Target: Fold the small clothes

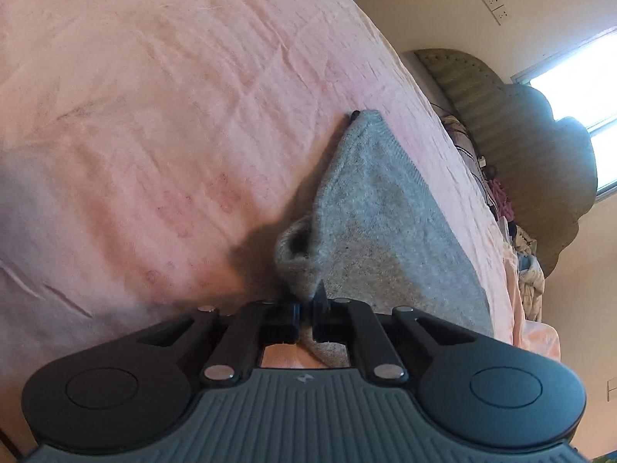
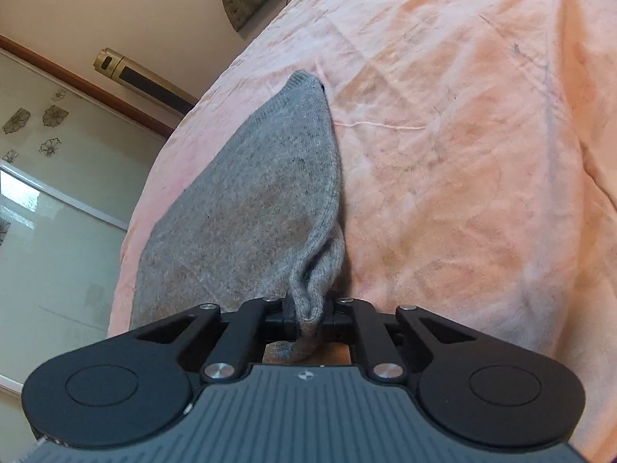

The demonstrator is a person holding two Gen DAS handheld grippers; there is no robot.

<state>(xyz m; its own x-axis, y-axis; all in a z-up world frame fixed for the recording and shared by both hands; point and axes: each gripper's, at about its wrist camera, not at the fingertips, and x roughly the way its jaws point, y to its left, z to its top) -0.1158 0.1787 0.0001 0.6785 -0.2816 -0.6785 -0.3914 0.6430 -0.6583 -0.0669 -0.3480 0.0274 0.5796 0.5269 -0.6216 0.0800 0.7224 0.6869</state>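
Observation:
A small grey knitted garment point(image 1: 385, 223) lies on the pink bedsheet point(image 1: 154, 115). My left gripper point(image 1: 305, 310) is shut on a bunched corner of it, with fabric pinched between the jaws. In the right wrist view the same grey garment point(image 2: 254, 200) stretches away from my right gripper point(image 2: 308, 318), which is shut on another bunched corner. The garment's far end tapers to a point in both views. A small dark tip shows at that far point point(image 1: 354, 115) in the left wrist view.
The pink sheet point(image 2: 462, 154) covers the whole bed. A padded headboard point(image 1: 520, 135) and a pile of clothes point(image 1: 528, 270) are at the bed's far side. A window point(image 1: 586, 69), wall sockets point(image 1: 495, 5) and a sliding glass door point(image 2: 50, 231) surround the bed.

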